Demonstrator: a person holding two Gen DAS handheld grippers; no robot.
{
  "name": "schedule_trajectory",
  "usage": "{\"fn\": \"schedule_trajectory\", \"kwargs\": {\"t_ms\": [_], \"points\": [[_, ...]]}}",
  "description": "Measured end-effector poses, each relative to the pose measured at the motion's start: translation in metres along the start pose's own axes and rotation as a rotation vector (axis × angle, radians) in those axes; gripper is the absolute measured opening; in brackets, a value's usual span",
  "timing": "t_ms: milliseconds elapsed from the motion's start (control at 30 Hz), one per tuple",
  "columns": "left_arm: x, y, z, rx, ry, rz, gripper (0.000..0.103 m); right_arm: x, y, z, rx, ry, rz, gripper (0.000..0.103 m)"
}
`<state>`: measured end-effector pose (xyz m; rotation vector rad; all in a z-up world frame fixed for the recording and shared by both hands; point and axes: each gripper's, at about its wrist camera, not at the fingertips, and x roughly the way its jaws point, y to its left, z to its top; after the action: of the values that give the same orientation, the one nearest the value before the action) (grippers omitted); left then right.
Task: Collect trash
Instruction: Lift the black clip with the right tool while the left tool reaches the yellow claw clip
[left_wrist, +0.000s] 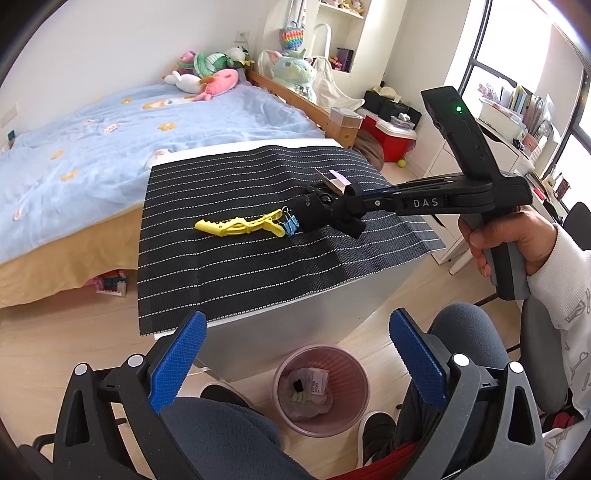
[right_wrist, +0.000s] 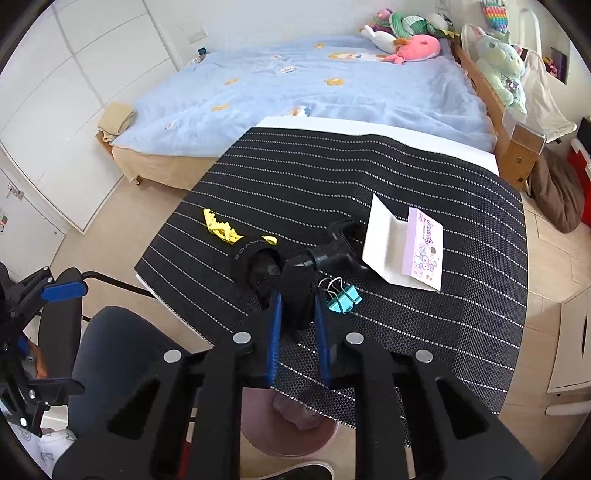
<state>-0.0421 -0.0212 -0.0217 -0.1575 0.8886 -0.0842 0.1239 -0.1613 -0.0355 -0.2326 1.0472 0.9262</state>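
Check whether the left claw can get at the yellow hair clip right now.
Probably yes. The left claw hangs open near the table's front edge, and the striped mat between it and the yellow hair clip is bare. The right claw crowds only the clip's far end.

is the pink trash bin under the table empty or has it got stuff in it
Not empty: the pink bin on the floor holds crumpled wrappers and a small white label.

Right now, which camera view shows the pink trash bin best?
The left wrist view: the pink trash bin shows whole, its open mouth and the trash inside visible. The right wrist view shows only a part of it behind the right gripper.
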Motion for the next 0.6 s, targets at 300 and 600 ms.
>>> {"fn": "schedule_trajectory", "kwargs": {"t_ms": [300,600], "points": [[0.0,0.004,0.011,0.012,-0.013,0.014,0.095,-0.026,0.003,0.005,0.023,-0.065,0.004,0.016],[0.007,0.014,0.039,0.048,-0.022,0.042,0.095,-0.038,-0.003,0.002,0.062,-0.086,0.0,0.016]]}}
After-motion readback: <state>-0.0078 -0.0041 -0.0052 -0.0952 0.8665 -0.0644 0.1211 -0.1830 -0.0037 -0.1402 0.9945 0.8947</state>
